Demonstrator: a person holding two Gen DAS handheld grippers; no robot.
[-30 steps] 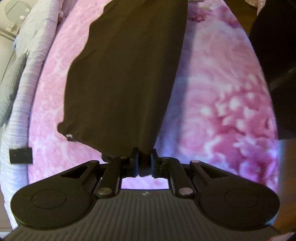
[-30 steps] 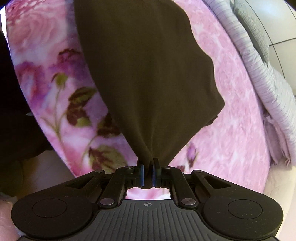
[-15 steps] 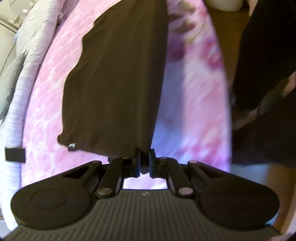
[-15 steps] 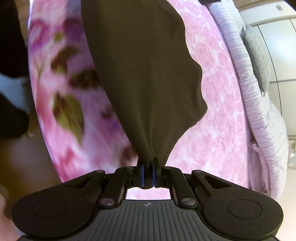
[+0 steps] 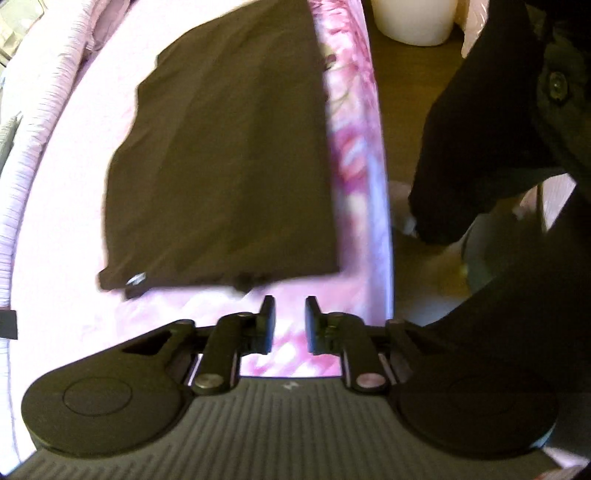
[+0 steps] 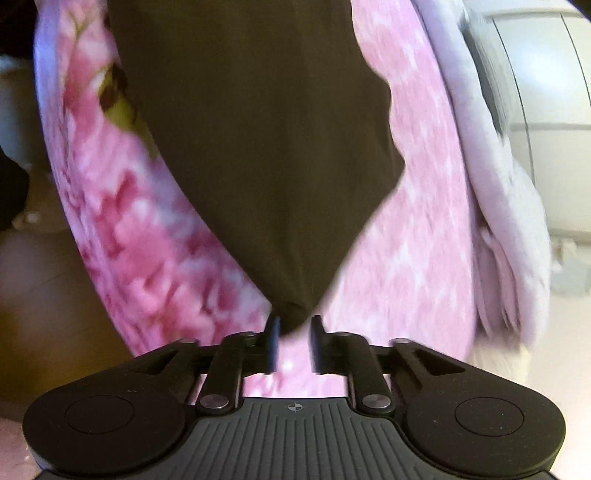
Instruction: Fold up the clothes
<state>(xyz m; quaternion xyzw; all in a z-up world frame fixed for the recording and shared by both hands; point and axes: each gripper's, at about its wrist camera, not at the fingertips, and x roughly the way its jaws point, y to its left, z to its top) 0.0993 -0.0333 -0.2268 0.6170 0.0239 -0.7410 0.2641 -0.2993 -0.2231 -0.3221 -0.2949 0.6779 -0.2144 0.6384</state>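
A dark brown garment point(image 5: 221, 166) lies flat on the pink floral bedspread point(image 5: 55, 229). In the left wrist view my left gripper point(image 5: 287, 306) is open and empty, just short of the garment's near edge. In the right wrist view the same garment point(image 6: 266, 147) runs away from me, and its pointed near corner sits between the tips of my right gripper point(image 6: 293, 325), which is open. The view is blurred, so I cannot tell whether the cloth touches the fingers.
The bed's edge point(image 5: 380, 184) drops to a wooden floor with a white bucket point(image 5: 413, 18) at the far end. A person in dark clothes point(image 5: 498, 129) stands on the right. Pale ribbed bedding point(image 6: 491, 166) lies along the far side of the bed.
Both grippers were shut on the garment's corners; now both have opened. The left has let go and the garment lies flat ahead of it. The cameras have swung toward the bed's edge.
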